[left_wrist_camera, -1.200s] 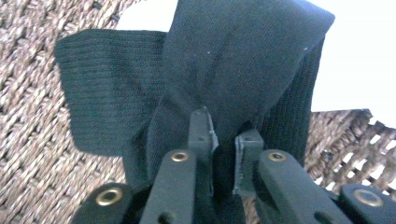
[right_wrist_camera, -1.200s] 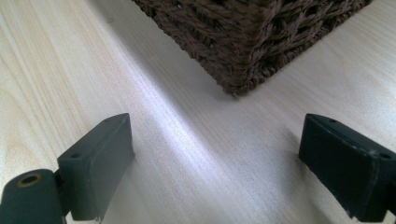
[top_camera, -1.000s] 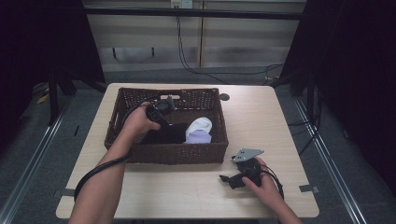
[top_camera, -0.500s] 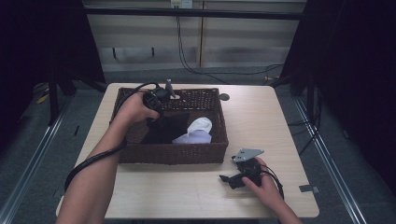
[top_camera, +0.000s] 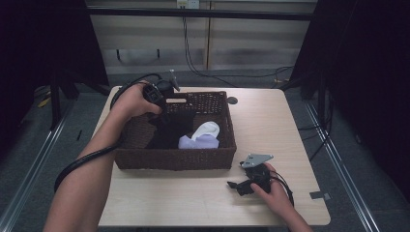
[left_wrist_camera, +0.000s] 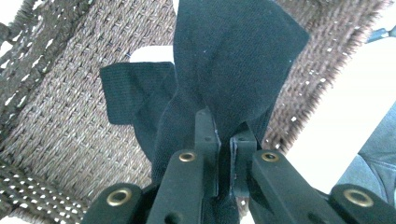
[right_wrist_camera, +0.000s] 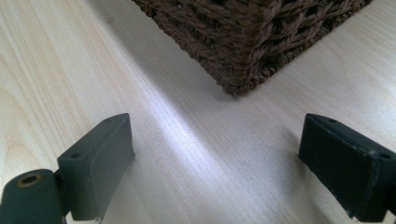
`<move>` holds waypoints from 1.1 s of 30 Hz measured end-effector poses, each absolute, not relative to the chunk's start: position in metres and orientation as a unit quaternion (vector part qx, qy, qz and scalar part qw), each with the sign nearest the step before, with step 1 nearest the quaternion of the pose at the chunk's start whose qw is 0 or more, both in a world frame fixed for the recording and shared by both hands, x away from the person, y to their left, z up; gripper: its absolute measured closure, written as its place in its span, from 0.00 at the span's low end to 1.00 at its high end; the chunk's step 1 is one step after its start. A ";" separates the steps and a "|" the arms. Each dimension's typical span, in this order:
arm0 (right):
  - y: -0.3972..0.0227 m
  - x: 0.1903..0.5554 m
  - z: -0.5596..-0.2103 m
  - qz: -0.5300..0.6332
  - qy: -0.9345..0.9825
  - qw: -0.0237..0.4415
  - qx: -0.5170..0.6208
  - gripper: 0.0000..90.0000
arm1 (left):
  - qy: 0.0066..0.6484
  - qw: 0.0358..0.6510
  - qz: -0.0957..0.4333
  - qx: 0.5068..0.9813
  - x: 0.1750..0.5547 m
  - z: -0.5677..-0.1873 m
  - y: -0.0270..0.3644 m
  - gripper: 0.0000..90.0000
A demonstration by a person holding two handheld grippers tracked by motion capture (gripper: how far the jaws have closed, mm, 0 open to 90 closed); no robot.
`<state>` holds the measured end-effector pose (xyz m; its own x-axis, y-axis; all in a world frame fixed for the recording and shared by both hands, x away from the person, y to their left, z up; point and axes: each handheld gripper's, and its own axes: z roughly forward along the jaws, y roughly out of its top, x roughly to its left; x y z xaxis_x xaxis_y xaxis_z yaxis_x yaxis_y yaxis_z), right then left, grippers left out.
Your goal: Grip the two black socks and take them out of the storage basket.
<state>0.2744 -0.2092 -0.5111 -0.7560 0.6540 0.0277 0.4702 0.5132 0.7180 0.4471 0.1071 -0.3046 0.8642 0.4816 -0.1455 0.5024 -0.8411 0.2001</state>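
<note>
A black cloth [left_wrist_camera: 233,65] hangs from my left gripper [left_wrist_camera: 223,133], whose jaws are shut on it. In the high view that left gripper [top_camera: 162,93] is held above the far left corner of the brown wicker basket [top_camera: 169,159], and the black cloth [top_camera: 169,128] drapes down into it. White and pale purple cloths [top_camera: 202,136] lie in the basket's right half. My right gripper [top_camera: 241,185] rests on the table near the front right. Its jaws stand wide open over bare wood, facing a corner of the basket [right_wrist_camera: 243,42].
The light wooden table [top_camera: 270,125] has open room to the right of the basket and along its front edge. A small dark disc [top_camera: 232,100] lies on the table behind the basket. Cables trail from both grippers.
My left gripper has risen from inside the basket toward its far left corner, pulling the black cloth up with it. The right gripper has stayed put.
</note>
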 end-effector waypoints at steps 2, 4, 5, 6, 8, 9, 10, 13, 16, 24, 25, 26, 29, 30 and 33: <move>-0.209 0.274 -0.511 0.370 0.861 0.124 0.327 0.10 | 0.250 0.118 -0.047 0.960 0.442 -0.296 0.109 0.95; -0.209 0.275 -0.511 0.370 0.861 0.127 0.325 0.10 | 0.248 0.121 -0.047 0.960 0.438 -0.289 0.111 0.95; -0.209 0.275 -0.511 0.370 0.861 0.127 0.325 0.10 | 0.245 0.123 -0.047 0.961 0.436 -0.286 0.111 0.95; -0.209 0.275 -0.511 0.370 0.861 0.127 0.325 0.10 | 0.244 0.125 -0.048 0.961 0.434 -0.283 0.112 0.95; -0.209 0.275 -0.511 0.370 0.861 0.127 0.325 0.10 | 0.241 0.128 -0.045 0.961 0.430 -0.277 0.113 0.95; -0.209 0.275 -0.511 0.370 0.861 0.127 0.325 0.10 | 0.240 0.128 -0.045 0.961 0.427 -0.274 0.113 0.95; -0.209 0.275 -0.511 0.370 0.861 0.127 0.325 0.10 | 0.240 0.128 -0.045 0.961 0.427 -0.274 0.113 0.95; -0.209 0.274 -0.511 0.370 0.861 0.124 0.326 0.10 | 0.219 0.130 -0.044 0.966 0.413 -0.270 0.113 0.95; -0.209 0.274 -0.511 0.370 0.861 0.124 0.327 0.10 | 0.214 0.140 -0.048 0.966 0.398 -0.272 0.111 0.95; -0.209 0.274 -0.511 0.371 0.860 0.125 0.328 0.10 | 0.168 0.137 -0.056 0.975 0.366 -0.283 0.104 0.95; -0.209 0.274 -0.511 0.371 0.860 0.126 0.328 0.10 | 0.167 0.142 -0.056 0.974 0.361 -0.285 0.102 0.95; -0.209 0.274 -0.511 0.370 0.860 0.125 0.328 0.10 | 0.165 0.145 -0.058 0.974 0.357 -0.287 0.101 0.95; -0.209 0.274 -0.511 0.371 0.860 0.125 0.328 0.10 | 0.152 0.152 -0.061 0.975 0.345 -0.296 0.096 0.95; -0.209 0.274 -0.511 0.371 0.860 0.125 0.328 0.10 | 0.148 0.152 -0.063 0.975 0.341 -0.300 0.094 0.95; -0.209 0.274 -0.511 0.370 0.860 0.126 0.328 0.10 | 0.134 0.154 -0.071 0.976 0.332 -0.313 0.089 0.95</move>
